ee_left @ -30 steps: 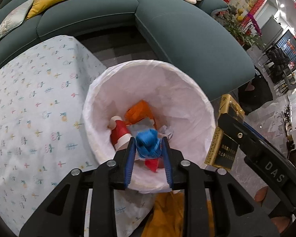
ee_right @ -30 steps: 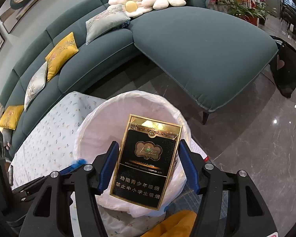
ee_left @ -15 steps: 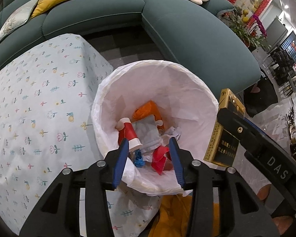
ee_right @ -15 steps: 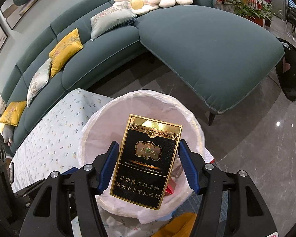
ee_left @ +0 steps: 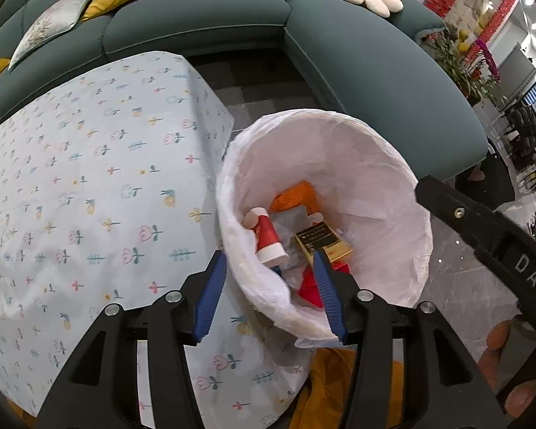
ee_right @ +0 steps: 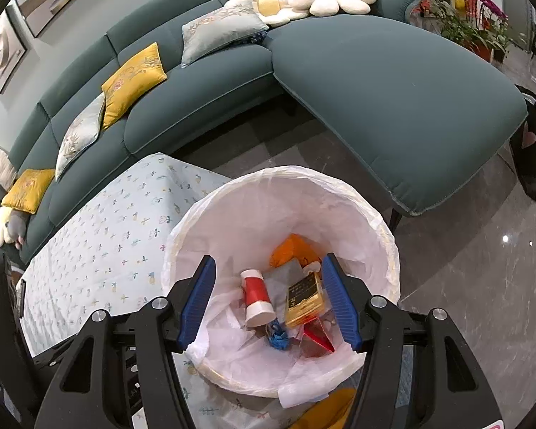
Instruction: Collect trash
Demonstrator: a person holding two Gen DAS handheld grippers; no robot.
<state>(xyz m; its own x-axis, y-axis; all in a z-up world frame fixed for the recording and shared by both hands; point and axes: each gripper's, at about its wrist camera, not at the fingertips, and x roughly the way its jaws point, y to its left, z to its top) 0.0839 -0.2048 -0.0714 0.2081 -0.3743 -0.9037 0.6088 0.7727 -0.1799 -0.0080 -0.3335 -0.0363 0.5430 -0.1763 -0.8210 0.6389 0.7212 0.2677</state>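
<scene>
Teal sofa with yellow and grey cushions curves behind the flower-print tabletop, and beside that stands the bin lined with a white bag. I see my right hand-held gripper directly above the bin, its blue pads spread apart with nothing between them. The black-and-gold cigarette pack lies down in the bin below it, tilted among the trash, next to a red-and-white tube, a crumpled blue scrap, an orange wrapper and a red piece. My left hand-held gripper straddles the bin's near rim, empty; its jaws have just been opening. White writing on the pack is too small to read. From the left camera, "DAS" shows on the right gripper's black body.
</scene>
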